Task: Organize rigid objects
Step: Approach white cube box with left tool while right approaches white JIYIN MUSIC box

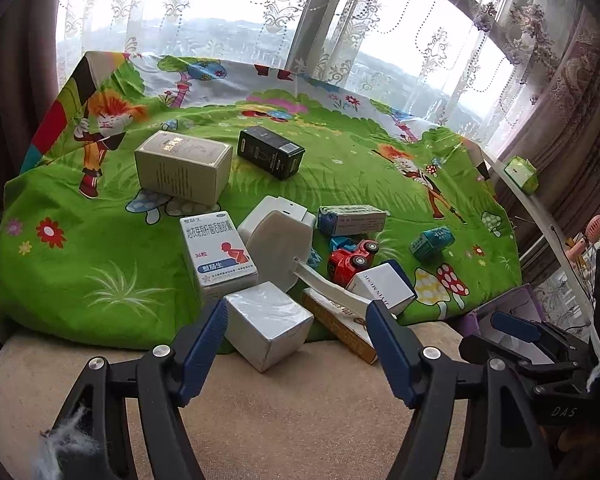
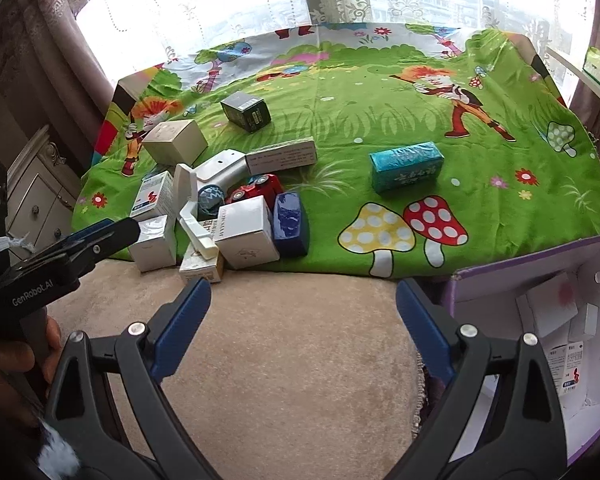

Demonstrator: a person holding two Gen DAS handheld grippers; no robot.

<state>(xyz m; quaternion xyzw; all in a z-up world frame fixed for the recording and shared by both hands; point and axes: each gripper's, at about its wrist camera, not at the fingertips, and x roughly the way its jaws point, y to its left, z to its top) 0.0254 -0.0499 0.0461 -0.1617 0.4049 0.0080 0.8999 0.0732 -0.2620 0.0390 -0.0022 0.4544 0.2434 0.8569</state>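
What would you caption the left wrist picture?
Open left gripper nears a silver box in a pile of boxes on a green cloth.

A bright green cloth [image 2: 340, 120] printed with cartoon children, flowers and spotted red and yellow mushrooms is covering the beige surface [image 2: 292, 340]. On it are lying a black box [image 1: 271, 152], a cream box [image 1: 184, 167], a white box with red and blue print [image 1: 219, 253], a silvery white box [image 1: 268, 325], a red toy car [image 1: 352, 258] and a teal patterned box [image 2: 406, 166]. A purple-edged carton [image 2: 540, 264] is showing a white inside. White lace curtains [image 1: 220, 8] are hanging behind. Blue pads are lining both black grippers.
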